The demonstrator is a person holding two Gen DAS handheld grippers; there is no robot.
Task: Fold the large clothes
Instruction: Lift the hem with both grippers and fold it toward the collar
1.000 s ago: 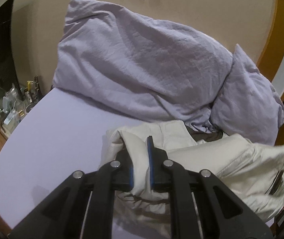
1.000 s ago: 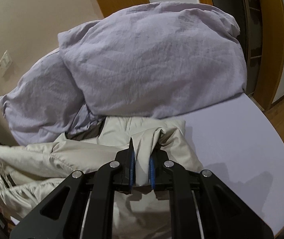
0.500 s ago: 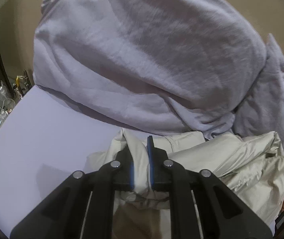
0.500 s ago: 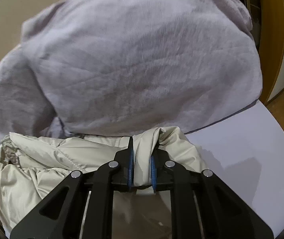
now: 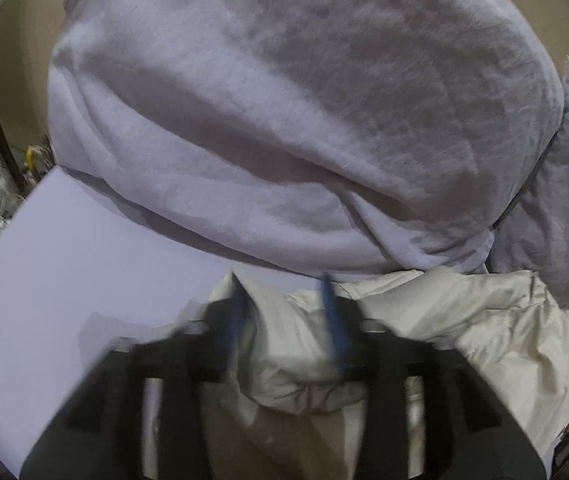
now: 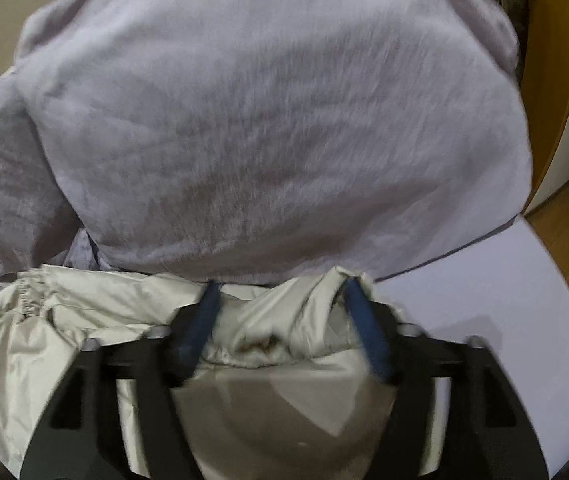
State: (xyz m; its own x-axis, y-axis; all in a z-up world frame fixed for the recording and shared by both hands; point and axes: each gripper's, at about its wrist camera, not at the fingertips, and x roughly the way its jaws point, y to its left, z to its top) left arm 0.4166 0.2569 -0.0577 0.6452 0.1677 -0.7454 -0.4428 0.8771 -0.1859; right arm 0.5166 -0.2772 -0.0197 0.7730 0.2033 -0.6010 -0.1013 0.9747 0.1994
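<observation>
The left gripper (image 5: pixel 284 320) has just been opening: its blue-padded jaws now stand spread, with a ridge of the cream-white puffy quilted jacket (image 5: pixel 464 320) between them but no longer squeezed. In the right wrist view the right gripper (image 6: pixel 284 320) has done the same, and its jaws gape wider still around a bunched hump of the jacket (image 6: pixel 84 320), the pads clear of the cloth or barely brushing it. Letting go on both sides together reads as setting down a folded-over edge: each hand has a corner of that edge in front of it, so the fold can land square rather than skewed.

The jacket lies on the pale lilac bedsheet (image 5: pixel 84 260), its far edge at twelve o'clock from each gripper, tucked right against the big crumpled lilac duvet (image 5: pixel 284 120) heaped beyond it. From the left gripper the rest of the jacket spreads toward three o'clock; from the right, toward nine o'clock. My guess is the fold was carried as far forward as the heap allows.
</observation>
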